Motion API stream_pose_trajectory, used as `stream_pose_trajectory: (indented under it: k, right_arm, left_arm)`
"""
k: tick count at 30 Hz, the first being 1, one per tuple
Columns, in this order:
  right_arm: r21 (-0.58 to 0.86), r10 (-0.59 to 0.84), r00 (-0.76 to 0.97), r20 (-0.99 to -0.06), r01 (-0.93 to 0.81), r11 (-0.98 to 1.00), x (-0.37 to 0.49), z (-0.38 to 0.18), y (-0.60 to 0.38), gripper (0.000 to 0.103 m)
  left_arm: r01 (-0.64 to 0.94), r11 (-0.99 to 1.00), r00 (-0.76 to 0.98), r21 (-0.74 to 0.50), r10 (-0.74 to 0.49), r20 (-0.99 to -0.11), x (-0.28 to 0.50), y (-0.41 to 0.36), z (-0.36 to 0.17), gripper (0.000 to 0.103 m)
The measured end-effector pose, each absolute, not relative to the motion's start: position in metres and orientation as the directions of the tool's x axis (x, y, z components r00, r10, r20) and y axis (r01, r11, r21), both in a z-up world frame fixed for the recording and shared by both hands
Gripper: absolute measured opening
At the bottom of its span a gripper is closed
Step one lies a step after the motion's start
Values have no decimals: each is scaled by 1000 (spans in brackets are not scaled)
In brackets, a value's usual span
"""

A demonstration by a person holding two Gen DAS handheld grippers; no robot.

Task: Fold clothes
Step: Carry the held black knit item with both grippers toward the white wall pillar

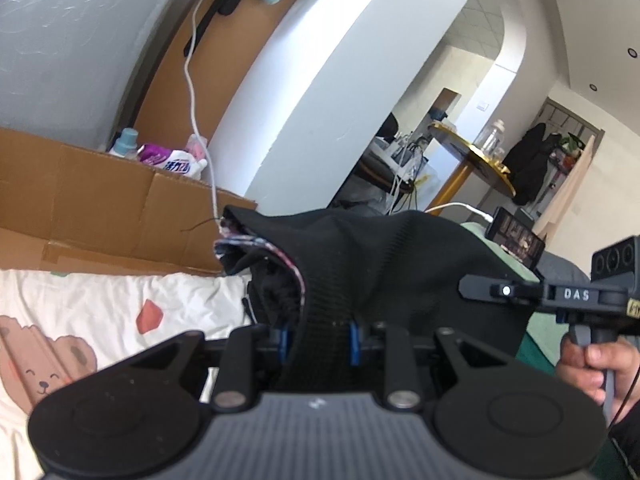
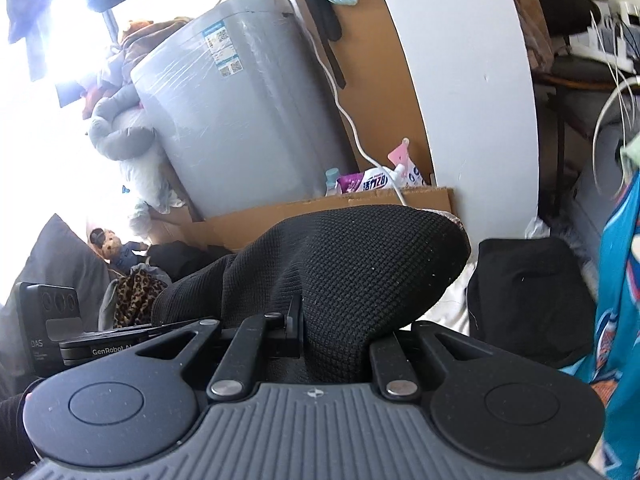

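Holding one black garment aloft over the bedsheet: left gripper clamped on its ribbed edge, right gripper nearly closed on its knit fabric; cardboard beyond.

Black left gripper with blue pads, grey ribbed body, silver pivot pins; right gripper alike.

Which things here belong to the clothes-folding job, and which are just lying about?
Part of the job:
black knitted garment
left gripper, clamped on it
right gripper, clamped on it
bear-print white bedsheet

Lying about:
brown cardboard box
grey drum-shaped appliance
white cable
leopard-print cloth
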State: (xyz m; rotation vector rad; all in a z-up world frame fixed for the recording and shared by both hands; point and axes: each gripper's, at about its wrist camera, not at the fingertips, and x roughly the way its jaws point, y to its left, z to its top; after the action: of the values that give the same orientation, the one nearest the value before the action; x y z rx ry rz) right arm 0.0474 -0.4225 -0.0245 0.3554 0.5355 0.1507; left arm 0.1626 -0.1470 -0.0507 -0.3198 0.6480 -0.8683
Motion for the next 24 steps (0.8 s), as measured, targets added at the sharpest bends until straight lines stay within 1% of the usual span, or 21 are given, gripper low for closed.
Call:
stream_pose_trajectory:
  k: [6,10,18,24]
  right_arm:
    - [316,225,840,-494,-67,946,53,-15,-431,11]
    - [303,217,842,-494,-67,951,51,-19,-439,11]
    - [284,197,838,-509,-52,957,47,-47,-453,11]
    - [288,191,819,-541,-33,957,48,-78,-471,11]
  left_arm:
    - [597,615,477,-516,-789,-388,164,-159,-48,28]
    - [589,615,474,-524,-788,-393,164,-168,-50,28]
    - [591,623,438,-512,-781,-445,163,-189,-73,28]
    - [594,627,399,-504,-773,-493,170,-209,-96,28]
